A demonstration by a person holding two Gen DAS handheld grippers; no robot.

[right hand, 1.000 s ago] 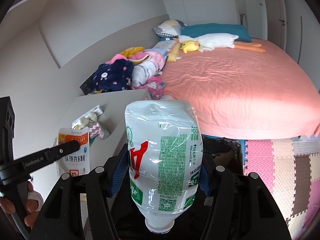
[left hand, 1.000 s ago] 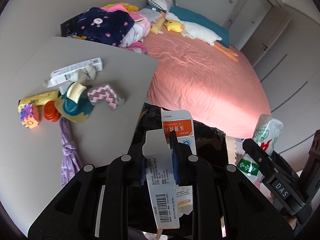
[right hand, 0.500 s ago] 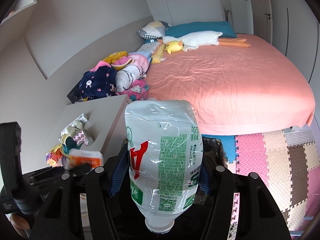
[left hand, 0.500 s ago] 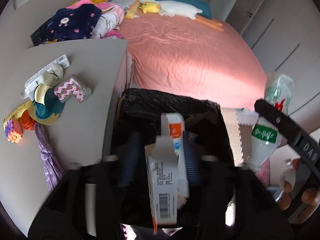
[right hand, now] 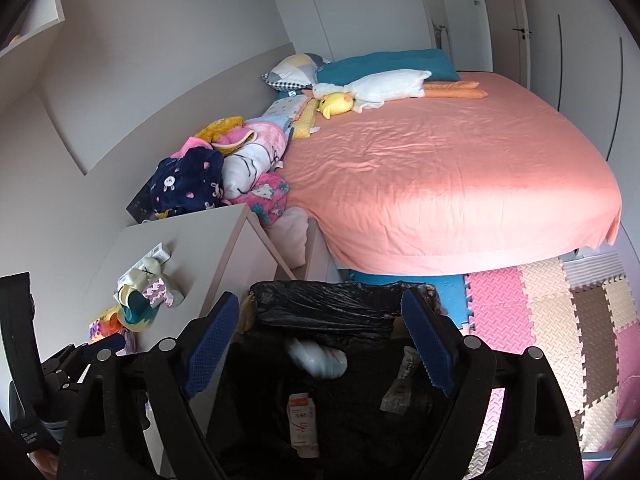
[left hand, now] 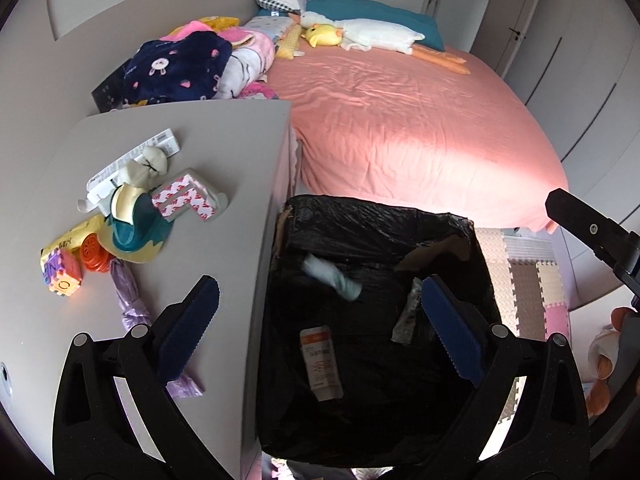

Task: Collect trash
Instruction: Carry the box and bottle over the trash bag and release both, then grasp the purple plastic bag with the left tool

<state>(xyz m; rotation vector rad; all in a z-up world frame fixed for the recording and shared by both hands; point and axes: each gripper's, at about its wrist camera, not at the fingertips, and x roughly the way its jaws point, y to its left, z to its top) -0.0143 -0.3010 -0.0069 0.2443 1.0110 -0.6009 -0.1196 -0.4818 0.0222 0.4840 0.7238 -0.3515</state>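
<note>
Both the left hand-held gripper (left hand: 316,320) and right hand-held gripper (right hand: 320,342) gape wide, empty, over black-lined trash bin (left hand: 380,216); orange-white carton (left hand: 321,362) inside, long axis 12-to-6, print unreadable; blurred bottle (left hand: 332,278) at 11.

Both grippers are matte black plastic with angular, cut-out frames and round silver screw heads. The left gripper (left hand: 316,320) and right gripper (right hand: 320,336) carry blue, ridged pads (left hand: 188,332) on their jaws. White lettering marks the left one's black side, seen from the right wrist.
</note>
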